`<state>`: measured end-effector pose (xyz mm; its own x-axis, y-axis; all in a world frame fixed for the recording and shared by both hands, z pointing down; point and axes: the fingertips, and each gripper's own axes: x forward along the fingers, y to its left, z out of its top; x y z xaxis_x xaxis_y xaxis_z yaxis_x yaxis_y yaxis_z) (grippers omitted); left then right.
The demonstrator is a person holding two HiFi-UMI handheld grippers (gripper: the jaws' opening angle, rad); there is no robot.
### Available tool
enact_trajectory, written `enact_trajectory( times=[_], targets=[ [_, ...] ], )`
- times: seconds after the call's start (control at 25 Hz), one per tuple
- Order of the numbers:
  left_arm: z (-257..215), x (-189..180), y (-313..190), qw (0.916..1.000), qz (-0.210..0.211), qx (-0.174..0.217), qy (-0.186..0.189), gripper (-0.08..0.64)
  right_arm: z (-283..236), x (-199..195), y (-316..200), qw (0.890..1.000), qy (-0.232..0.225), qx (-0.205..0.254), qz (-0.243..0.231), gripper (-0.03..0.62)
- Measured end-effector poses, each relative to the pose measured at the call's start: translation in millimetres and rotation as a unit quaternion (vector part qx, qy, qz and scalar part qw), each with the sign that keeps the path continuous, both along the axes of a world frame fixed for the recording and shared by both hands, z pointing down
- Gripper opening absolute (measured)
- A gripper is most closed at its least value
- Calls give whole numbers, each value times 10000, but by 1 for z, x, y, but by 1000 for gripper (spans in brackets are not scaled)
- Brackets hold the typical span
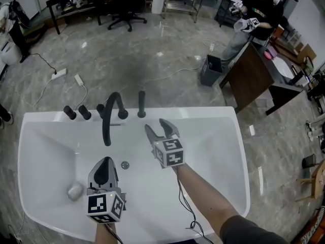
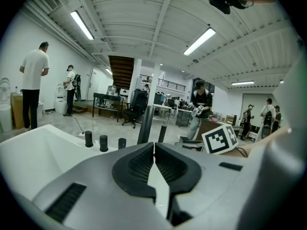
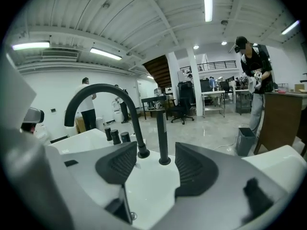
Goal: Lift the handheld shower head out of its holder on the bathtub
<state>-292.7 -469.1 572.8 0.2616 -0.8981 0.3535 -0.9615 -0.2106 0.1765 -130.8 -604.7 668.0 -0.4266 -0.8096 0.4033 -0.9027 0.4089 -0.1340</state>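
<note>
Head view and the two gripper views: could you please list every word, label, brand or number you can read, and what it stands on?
No readable text in any view.
Left marker cube and right marker cube: black-and-white square patterns only, no letters or digits.
Bathtub: no label visible.

**What the views cut off or leave unclear**

In the head view the bathtub (image 1: pixel 238 136) loses its near rim to the bottom edge, and the right forearm (image 1: pixel 209 198) runs out of the picture there too. A pale grey lump (image 1: pixel 75 190) on the tub floor is too indistinct to name. In the left gripper view the left gripper (image 2: pixel 154 147) covers the feet of the curved spout (image 2: pixel 145 124) and the handheld shower head (image 2: pixel 161 133).
</note>
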Motion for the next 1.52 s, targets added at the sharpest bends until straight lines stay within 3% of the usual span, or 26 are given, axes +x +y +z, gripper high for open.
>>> enact_trajectory(
  times=[0.2, 0.36, 0.96, 1.12, 1.28, 1.48, 1.52],
  targets=[
    [11, -10, -14, 9999, -119, 50, 41, 20, 21, -11, -22, 9977, 562, 350, -177, 232],
    [20, -15, -18, 9998, -140, 51, 103, 20, 37, -20, -33, 9986, 430, 238, -192, 232],
    [46, -33, -25, 9996, -267, 91, 3, 20, 47, -36, -105, 9975, 344, 614, -79, 232],
    [50, -42, -25, 9994, -322, 122, -1, 20, 59, -45, -114, 9982, 325, 488, -148, 232],
    [48, -46, -24, 9994, -321, 161, 23, 20, 62, -49, -120, 9993, 20, 346, -127, 230],
    [47, -48, -18, 9996, -226, 183, 3, 20, 67, -54, -125, 9976, 517, 382, -262, 227],
    [48, -49, -18, 9996, -229, 180, -3, 20, 66, -52, -127, 9973, 579, 387, -229, 202]
  ],
)
